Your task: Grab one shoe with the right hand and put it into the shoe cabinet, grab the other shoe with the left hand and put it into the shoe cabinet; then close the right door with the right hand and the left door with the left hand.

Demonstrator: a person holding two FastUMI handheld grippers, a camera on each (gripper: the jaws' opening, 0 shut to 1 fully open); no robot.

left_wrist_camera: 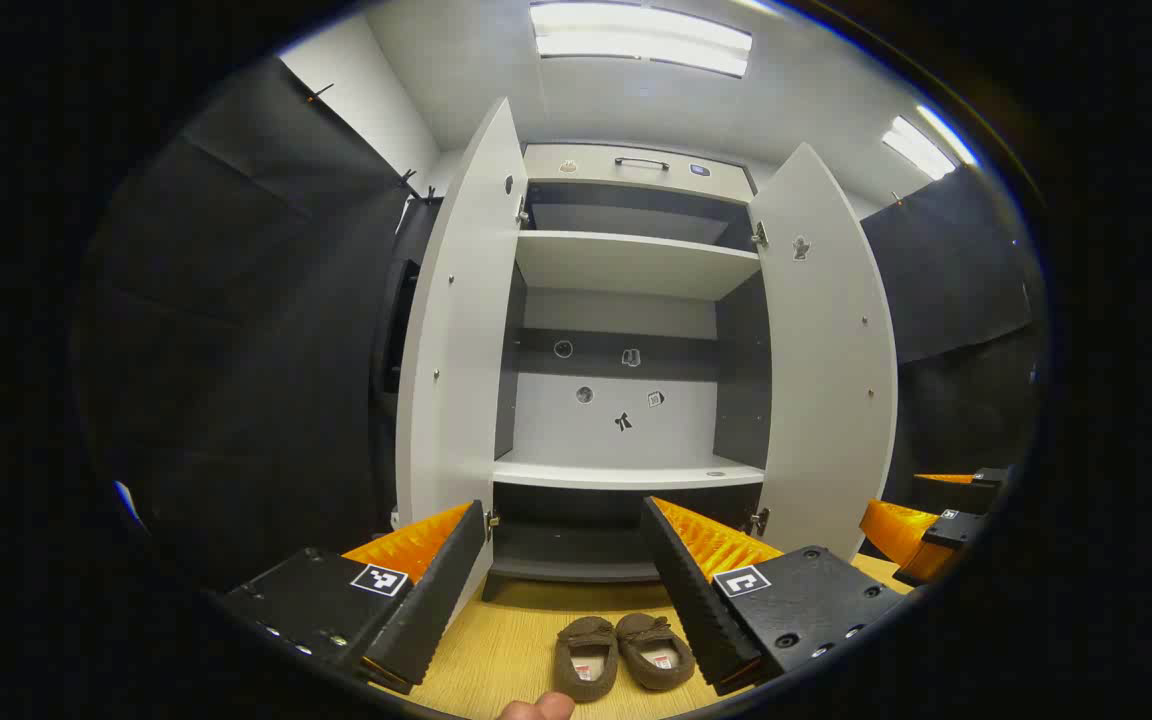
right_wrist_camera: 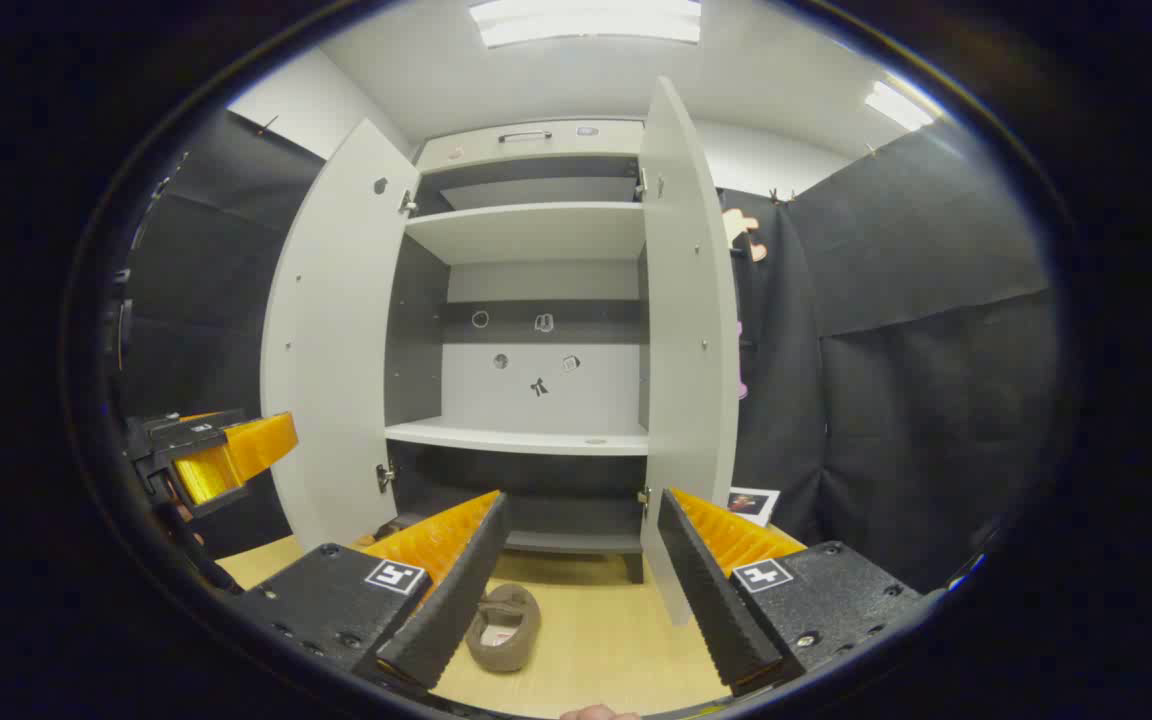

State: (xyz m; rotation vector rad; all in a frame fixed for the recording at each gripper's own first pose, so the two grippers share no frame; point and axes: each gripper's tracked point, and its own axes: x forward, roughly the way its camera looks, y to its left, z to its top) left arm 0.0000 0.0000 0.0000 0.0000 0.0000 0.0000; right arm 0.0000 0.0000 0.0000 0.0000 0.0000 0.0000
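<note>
The shoe cabinet [left_wrist_camera: 626, 300] stands in front of the person with both doors swung wide open. The left door [left_wrist_camera: 456, 330] and the right door [left_wrist_camera: 826, 360] stick out toward the room, and between them the shelves can be seen. The upper shelf [left_wrist_camera: 631, 262] and the middle shelf [left_wrist_camera: 626, 470] carry no shoes, and a few small stickers are on the back wall.

The two shoes are on the wooden floor [left_wrist_camera: 506, 650], just before the cabinet. In the left gripper view they lie side by side and touching, the left shoe [left_wrist_camera: 586, 655] and the right shoe [left_wrist_camera: 654, 650], with their toes pointing to the cabinet. They are brown, soft, and look like moccasins.

The left tool [left_wrist_camera: 564, 580] is above the pair; its fingers stand wide apart and hold nothing. The shoes appear in the gap between them but lower, near the floor, not touched by any finger. A fingertip of the person [left_wrist_camera: 536, 708] shows at the bottom edge of this view.

The right tool [right_wrist_camera: 581, 575] is also wide and holds nothing. In the right gripper view one shoe [right_wrist_camera: 504, 627] shows on the floor, just beside the left finger of this tool and partly hidden behind it.

Each tool can also be seen from the other side: the right tool [left_wrist_camera: 921, 530] at the right edge of the left gripper view, past the right door, and the left tool [right_wrist_camera: 216, 455] at the left edge of the right gripper view, beside the left door.
</note>
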